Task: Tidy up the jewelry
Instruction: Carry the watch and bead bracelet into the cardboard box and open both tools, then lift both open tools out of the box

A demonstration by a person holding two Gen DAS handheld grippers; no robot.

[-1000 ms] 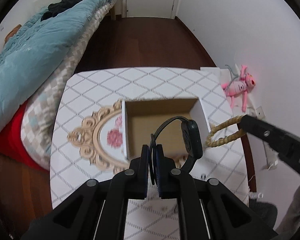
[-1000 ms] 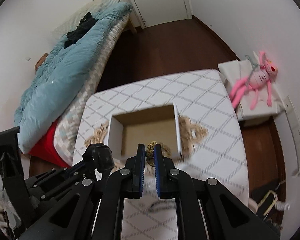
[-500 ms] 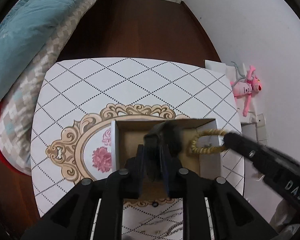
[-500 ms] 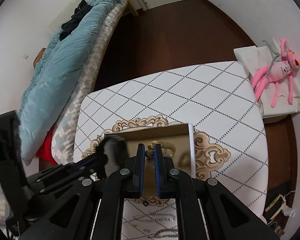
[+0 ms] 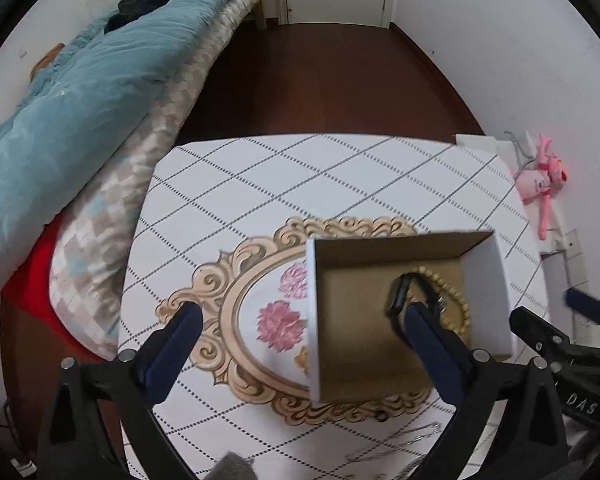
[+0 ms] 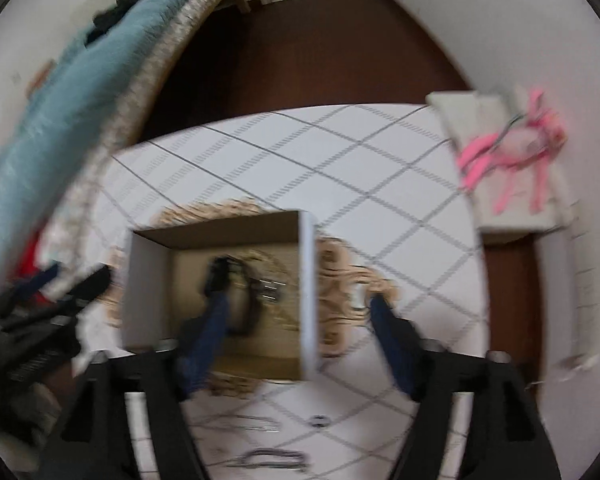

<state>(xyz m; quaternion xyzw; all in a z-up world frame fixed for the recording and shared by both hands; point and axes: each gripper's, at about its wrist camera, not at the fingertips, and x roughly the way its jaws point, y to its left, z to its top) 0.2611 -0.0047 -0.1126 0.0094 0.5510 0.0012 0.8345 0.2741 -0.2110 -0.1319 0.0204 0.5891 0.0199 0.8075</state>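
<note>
Both jaws opening w/ nothing between: left hand-held gripper [image 5: 300,332] & right hand-held gripper [image 6: 300,312] released over box [image 5: 486,280] on worktop [image 5: 300,176], watch [image 5: 396,300] + bead bracelet [image 5: 452,292] inside; remaining chains [image 6: 272,458] lie at near edge, closer to right.

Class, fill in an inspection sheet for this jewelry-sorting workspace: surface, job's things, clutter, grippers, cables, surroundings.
Surface: table with a white diamond-pattern cover and a gold floral medallion.
Job's things: open cardboard box holding a black watch and a beaded bracelet; thin chains and a small ring lie on the cover near the camera.
Clutter: nothing seen.
Grippers: left gripper and right gripper both opening, nothing gripped.
Cables: nothing seen on the table.
Surroundings: bed with a blue duvet, wooden floor, pink plush toy by the wall.
</note>
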